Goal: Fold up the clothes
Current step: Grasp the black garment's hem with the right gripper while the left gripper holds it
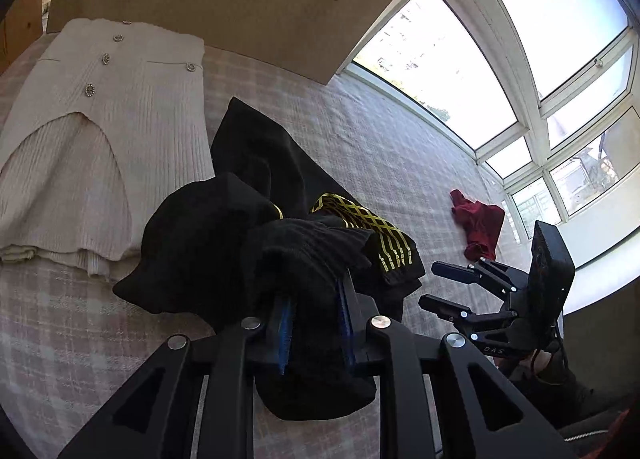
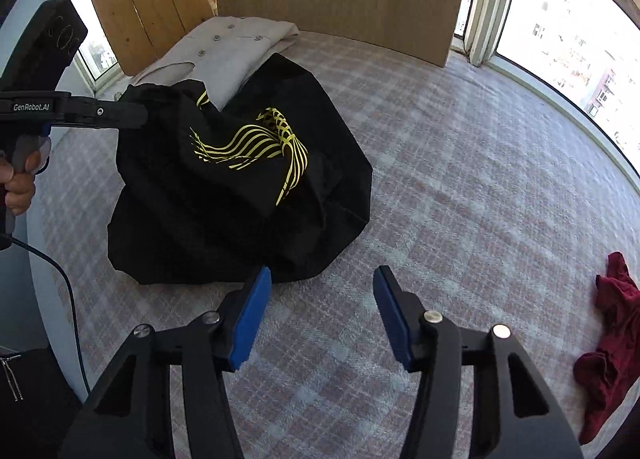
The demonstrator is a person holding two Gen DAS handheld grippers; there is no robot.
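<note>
At the centre of the right wrist view, the black top (image 2: 240, 195) (yellow line print) lies crumpled on the checked bedcover (image 2: 460, 187). Left gripper (image 1: 312, 299) is clamped on its bunched cloth. Right gripper (image 2: 322, 279) stands parted just beside the hem, gripping nothing. Cream cardigan (image 1: 100, 131) lies folded at upper left; red garment (image 2: 608, 339) at right.
</note>
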